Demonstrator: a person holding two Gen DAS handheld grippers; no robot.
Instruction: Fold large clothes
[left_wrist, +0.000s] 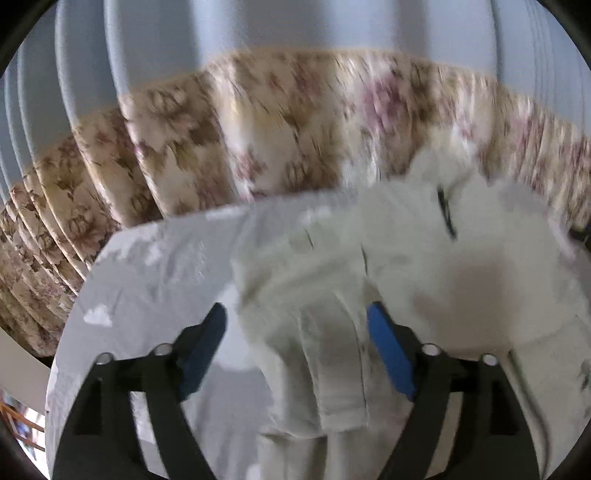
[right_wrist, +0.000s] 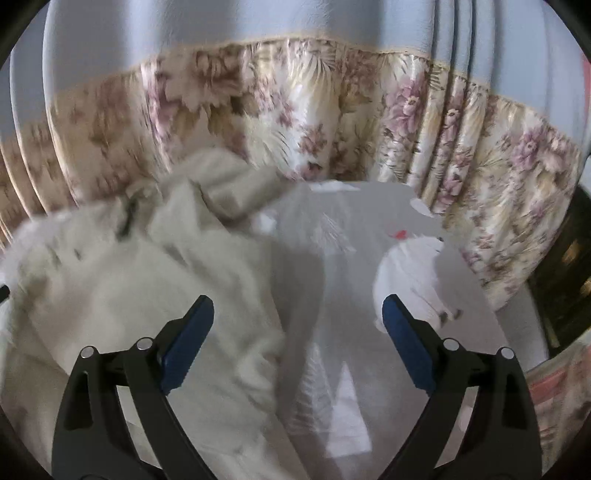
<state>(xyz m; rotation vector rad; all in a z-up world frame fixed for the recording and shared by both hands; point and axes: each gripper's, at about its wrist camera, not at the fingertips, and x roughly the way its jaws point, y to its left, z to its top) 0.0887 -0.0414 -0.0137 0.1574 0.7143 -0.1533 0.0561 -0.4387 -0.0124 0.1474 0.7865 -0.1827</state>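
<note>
Floral pleated curtain (right_wrist: 332, 122) is hanging behind a grey-white sheeted table (right_wrist: 343, 258).
Crumpled cream cloth garment (left_wrist: 369, 266) is lying between the gaping left gripper (left_wrist: 297, 325); right gripper (right_wrist: 297, 314) is gaping empty, garment at nine o'clock.

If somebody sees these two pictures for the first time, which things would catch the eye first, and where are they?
First, the crumpled cream-white garment, heaped on the grey printed table cover; in the left wrist view, part of it lies between the open left gripper. Next, the floral curtain hanging behind the table. The right gripper is open too, over the bare cover, with the garment to its left.
</note>
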